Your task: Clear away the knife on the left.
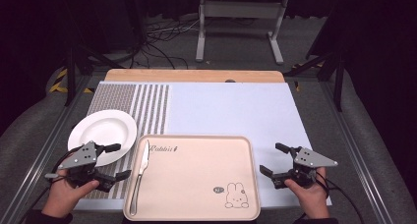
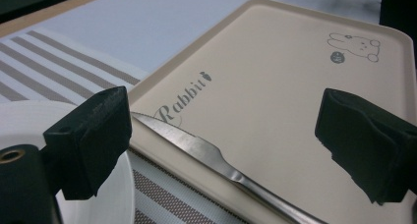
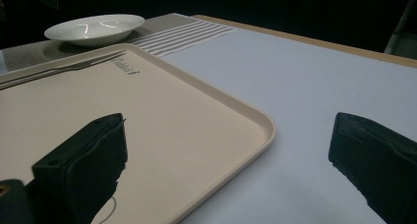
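A beige tray (image 1: 196, 204) with a rabbit print lies at the table's near edge. A metal knife (image 1: 140, 172) rests along the tray's left side, its blade pointing away from me. A white plate (image 1: 102, 130) sits on a striped placemat (image 1: 142, 103) to the tray's left. My left gripper (image 1: 117, 161) hovers open by the plate's near rim, beside the knife (image 2: 216, 157). My right gripper (image 1: 273, 159) is open just right of the tray (image 3: 162, 130), above the white mat. Neither holds anything.
A white mat (image 1: 231, 108) covers most of the wooden table (image 1: 194, 75). Beyond the table stand a white frame (image 1: 241, 22) and loose cables (image 1: 162, 35) on the grey floor. Metal rails (image 1: 344, 135) run along both sides.
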A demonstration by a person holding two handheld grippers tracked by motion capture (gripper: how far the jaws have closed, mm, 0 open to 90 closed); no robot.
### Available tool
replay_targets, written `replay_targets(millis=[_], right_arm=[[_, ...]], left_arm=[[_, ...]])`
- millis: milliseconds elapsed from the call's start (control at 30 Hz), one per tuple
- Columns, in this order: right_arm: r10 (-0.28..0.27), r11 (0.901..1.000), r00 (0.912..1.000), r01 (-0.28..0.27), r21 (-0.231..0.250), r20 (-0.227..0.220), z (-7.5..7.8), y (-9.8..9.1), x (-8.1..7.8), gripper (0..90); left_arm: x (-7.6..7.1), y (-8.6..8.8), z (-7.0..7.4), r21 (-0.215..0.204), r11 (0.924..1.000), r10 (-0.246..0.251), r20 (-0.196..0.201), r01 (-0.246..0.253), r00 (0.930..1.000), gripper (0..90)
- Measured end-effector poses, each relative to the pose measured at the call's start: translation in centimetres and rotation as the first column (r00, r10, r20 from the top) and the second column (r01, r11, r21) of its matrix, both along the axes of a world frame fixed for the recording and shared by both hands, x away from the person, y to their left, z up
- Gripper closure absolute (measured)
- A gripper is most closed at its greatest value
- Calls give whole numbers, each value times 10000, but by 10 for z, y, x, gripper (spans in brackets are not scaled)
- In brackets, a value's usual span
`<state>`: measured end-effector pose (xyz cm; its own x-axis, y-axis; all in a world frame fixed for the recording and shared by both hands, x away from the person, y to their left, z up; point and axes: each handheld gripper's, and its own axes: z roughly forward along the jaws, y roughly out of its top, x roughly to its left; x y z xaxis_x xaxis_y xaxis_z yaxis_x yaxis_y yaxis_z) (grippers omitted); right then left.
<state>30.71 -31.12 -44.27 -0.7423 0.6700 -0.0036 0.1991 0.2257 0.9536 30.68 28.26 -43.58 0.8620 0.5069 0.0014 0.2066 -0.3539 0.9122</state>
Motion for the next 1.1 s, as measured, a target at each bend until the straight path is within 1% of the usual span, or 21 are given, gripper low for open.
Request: replay_targets(millis=[33,67,100,133,267,300,400,467,500,533,633,667,700,767,800,900,967,1000,1033,1067,1100], right_arm=[[2,10000,10000,-2,28,9,0,0,0,18],[-12,10000,10000,12,26,11,0,0,0,18],[0,10000,10000,0,40,15,0,0,0,18],[2,10000,10000,-3,32,16,0,-1,0,18],[-24,9999,10000,24,107,24,-1,-2,-1,17],[-24,9999,10000,24,141,36,-1,-2,-1,17],[-42,9997,10000,41,222,34,-2,-4,-1,17],[-54,9997,10000,53,258,40,-2,-4,-1,17],[-51,9996,10000,49,291,50,-3,-4,-1,17],[-59,9995,10000,58,323,38,-4,-5,-1,16],[-97,9992,10000,98,399,-19,-5,-6,-1,16],[-97,9990,9999,98,444,-30,-6,-7,-1,16],[-132,9988,9999,134,468,-62,-8,-8,-1,16],[-166,9985,9998,173,518,-135,-10,-9,-1,16],[-176,9985,9997,184,516,-171,-11,-9,-1,16],[-184,9982,9997,193,562,-170,-11,-9,-2,15],[-161,9983,9998,168,557,-131,-10,-8,-2,15],[-184,9983,9997,192,546,-151,-10,-8,-3,16],[-184,9983,9997,192,546,-151,-10,-8,-3,16],[-195,9984,9997,204,533,-169,-10,-7,-3,16],[-226,9984,9995,236,510,-198,-10,-7,-2,16]], left_arm=[[-1,2,-2,-140,9999,84,25,-84,10000,78],[-3,5,-3,-197,9996,215,175,-212,9996,77],[-3,5,-3,-197,9996,215,175,-212,9996,77],[-4,12,-7,-387,9985,408,277,-397,9988,72],[-8,22,-15,-534,9969,598,300,-582,9978,68],[-9,25,-16,-451,9972,623,412,-605,9972,67],[-11,28,-23,-403,9974,604,275,-592,9978,63],[-10,31,-28,-279,9978,604,306,-596,9977,61],[-11,31,-32,-330,9976,619,155,-613,9980,61],[-12,32,-35,-309,9975,635,117,-631,9979,61],[-12,33,-37,-244,9974,675,98,-672,9977,61],[-12,34,-38,-187,9976,670,208,-666,9975,61],[-12,35,-38,-207,9975,676,201,-672,9975,60],[-13,35,-40,-343,9972,669,50,-667,9977,59],[-13,36,-41,-335,9973,657,99,-654,9978,59],[-14,36,-45,-600,9959,661,-193,-671,9976,57],[-14,37,-45,-557,9959,697,-185,-707,9974,54],[-14,37,-45,-804,9937,761,-305,-783,9966,54],[-14,37,-45,-804,9937,761,-305,-783,9966,53],[-14,38,-44,-948,9921,783,-378,-816,9962,53],[-14,38,-44,-974,9918,793,-423,-831,9960,50]])
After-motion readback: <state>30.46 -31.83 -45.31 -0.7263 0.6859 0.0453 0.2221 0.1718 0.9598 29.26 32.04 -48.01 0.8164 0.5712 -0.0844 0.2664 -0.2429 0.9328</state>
